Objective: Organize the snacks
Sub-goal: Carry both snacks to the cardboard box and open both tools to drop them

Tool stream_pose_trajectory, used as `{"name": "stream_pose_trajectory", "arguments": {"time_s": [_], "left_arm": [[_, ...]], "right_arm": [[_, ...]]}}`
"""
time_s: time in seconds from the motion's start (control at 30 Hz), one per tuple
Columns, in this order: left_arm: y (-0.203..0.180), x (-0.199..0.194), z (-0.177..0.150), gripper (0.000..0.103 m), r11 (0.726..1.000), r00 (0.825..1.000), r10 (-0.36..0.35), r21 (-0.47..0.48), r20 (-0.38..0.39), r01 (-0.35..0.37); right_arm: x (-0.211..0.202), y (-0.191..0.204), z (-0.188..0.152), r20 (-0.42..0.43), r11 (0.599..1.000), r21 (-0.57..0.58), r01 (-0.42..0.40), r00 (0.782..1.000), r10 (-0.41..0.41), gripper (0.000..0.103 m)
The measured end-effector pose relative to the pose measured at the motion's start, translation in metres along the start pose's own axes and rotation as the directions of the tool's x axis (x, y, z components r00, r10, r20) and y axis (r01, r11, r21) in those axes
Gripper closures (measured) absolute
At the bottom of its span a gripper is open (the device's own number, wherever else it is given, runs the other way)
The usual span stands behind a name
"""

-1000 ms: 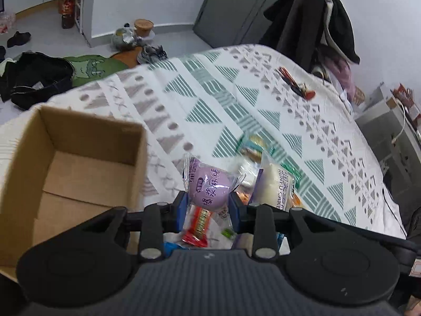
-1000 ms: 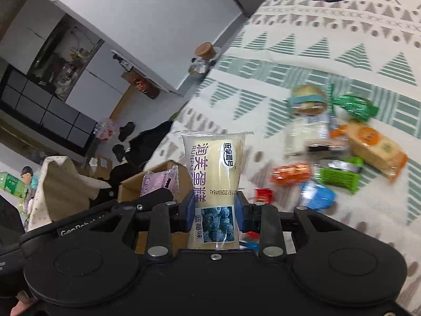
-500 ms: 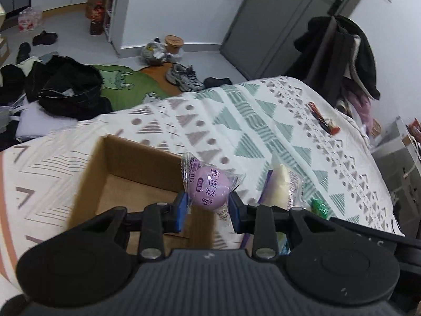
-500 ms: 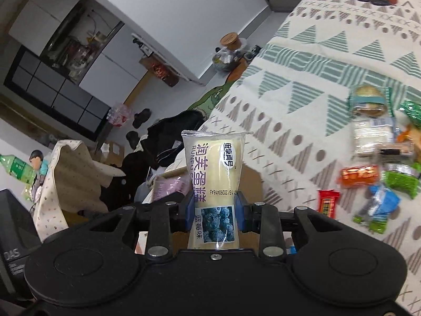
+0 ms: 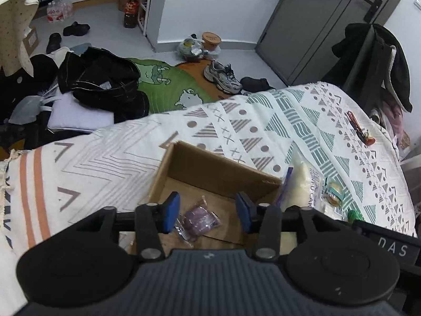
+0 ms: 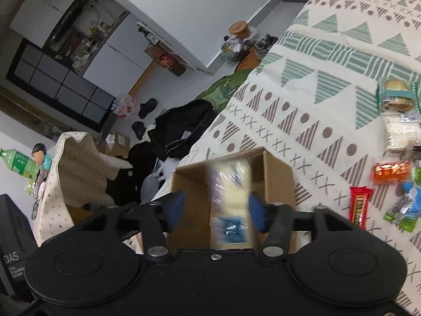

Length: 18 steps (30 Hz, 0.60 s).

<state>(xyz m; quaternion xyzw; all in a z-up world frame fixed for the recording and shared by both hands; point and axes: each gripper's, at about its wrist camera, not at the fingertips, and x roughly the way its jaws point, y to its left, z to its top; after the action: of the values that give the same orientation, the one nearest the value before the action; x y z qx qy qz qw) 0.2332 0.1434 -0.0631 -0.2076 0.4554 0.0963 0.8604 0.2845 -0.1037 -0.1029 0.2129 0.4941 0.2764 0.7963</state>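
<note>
Below the left gripper (image 5: 208, 212), inside the cardboard box (image 5: 210, 168), lies the purple snack pack (image 5: 201, 220); the jaws are opening and the blue pads no longer touch it. The right gripper (image 6: 215, 212) hovers over the same box, its jaws also opening, and the pale cake pack with the blue label (image 6: 231, 202) sits blurred between the pads but free of them, apparently dropping in. Both drops look like the step in hand.

Next, each hand likely has to lift clear of the box walls and go for another snack. To the right of the right gripper, on the patterned bedspread (image 6: 329, 60), wait the red bar (image 6: 359, 209), the orange pack (image 6: 392, 171), a blue and green wrapper (image 6: 405, 208) and a round cake in a teal wrapper (image 6: 396, 94). The two grippers are close together over one small box, so they could knock each other when pulling out. Red scissors (image 5: 357, 129) lie well beyond, out of the way.
</note>
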Motion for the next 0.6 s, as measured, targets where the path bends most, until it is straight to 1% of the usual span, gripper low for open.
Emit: {"name": "stream_pose_trajectory", "arguments": {"time_s": [0.07,0.1,0.13,0.2,0.27,0.3,0.37,0.47,0.6], "left_arm": [[0.001,-0.003,0.001,0.051,1.000,1.000,0.000,-0.002,0.005,0.000],[0.001,-0.004,0.002,0.045,1.000,1.000,0.003,-0.005,0.004,-0.003],[0.000,-0.004,0.003,0.042,1.000,1.000,0.003,-0.008,0.004,-0.003],[-0.001,-0.007,0.002,0.031,1.000,1.000,0.000,-0.010,0.009,0.000],[-0.003,-0.010,0.001,0.025,1.000,1.000,0.000,-0.007,0.009,0.000],[-0.005,-0.012,0.000,0.024,1.000,1.000,-0.002,-0.008,0.005,0.002],[-0.007,-0.016,-0.003,0.024,1.000,1.000,-0.017,-0.010,0.004,0.017],[-0.015,-0.023,-0.006,0.024,1.000,1.000,-0.014,0.015,0.015,0.014],[-0.029,-0.031,-0.012,0.017,0.999,0.999,-0.029,0.039,0.019,0.028]], "right_arm": [[-0.006,-0.001,0.000,0.015,1.000,-0.005,0.018,1.000,-0.018,0.043],[-0.010,-0.003,0.000,0.021,1.000,-0.002,0.025,0.999,-0.025,0.042],[-0.014,-0.005,-0.001,0.026,0.999,0.002,0.032,0.999,-0.032,0.041],[-0.023,-0.010,-0.001,0.038,0.999,0.003,0.050,0.998,-0.050,0.040],[-0.035,-0.015,-0.003,0.049,0.998,0.005,0.067,0.996,-0.068,0.035],[-0.039,-0.018,-0.001,0.053,0.997,0.004,0.077,0.996,-0.077,0.033],[-0.052,-0.024,-0.001,0.068,0.995,-0.006,0.095,0.993,-0.095,0.026],[-0.073,-0.036,0.003,0.090,0.992,-0.018,0.128,0.988,-0.125,0.025],[-0.101,-0.056,0.003,0.123,0.985,-0.013,0.173,0.978,-0.170,0.023]]}}
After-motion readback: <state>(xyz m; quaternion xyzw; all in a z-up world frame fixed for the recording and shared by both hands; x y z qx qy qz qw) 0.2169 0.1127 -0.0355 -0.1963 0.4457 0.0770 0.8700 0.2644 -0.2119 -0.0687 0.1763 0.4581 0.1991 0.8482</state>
